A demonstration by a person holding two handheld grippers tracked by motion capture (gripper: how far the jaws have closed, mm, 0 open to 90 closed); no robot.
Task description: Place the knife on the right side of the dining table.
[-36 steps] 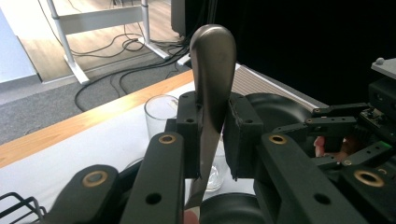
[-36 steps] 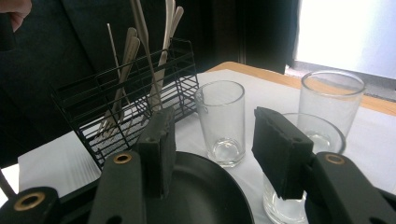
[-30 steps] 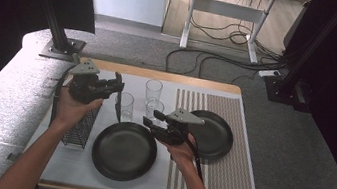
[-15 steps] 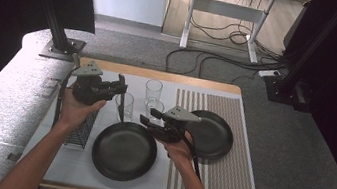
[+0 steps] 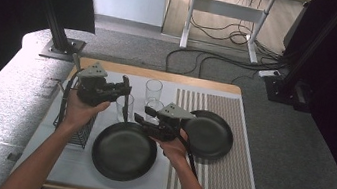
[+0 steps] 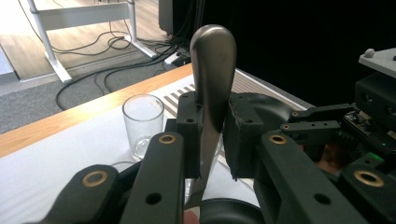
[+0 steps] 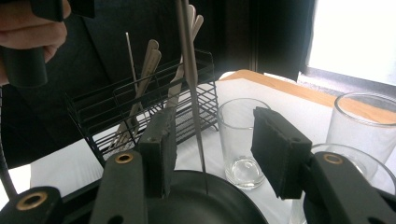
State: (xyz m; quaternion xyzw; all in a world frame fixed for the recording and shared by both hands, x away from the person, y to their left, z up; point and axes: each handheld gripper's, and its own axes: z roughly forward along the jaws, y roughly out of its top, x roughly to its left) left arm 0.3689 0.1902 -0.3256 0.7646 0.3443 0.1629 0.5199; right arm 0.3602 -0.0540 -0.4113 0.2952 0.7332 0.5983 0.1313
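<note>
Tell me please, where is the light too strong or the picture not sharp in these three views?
High view: even light, black curtains dark, slightly soft. Left gripper view: the upright grey metal cutlery handle shows a soft sheen; the clear drinking glass is sharp; the floor at top left is washed out. Right gripper view: the window is blown out white; the black wire cutlery basket is backlit.

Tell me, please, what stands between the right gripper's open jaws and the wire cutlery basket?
The knife, hanging upright from the left gripper, its tip over the near black plate, in the right gripper view.
</note>
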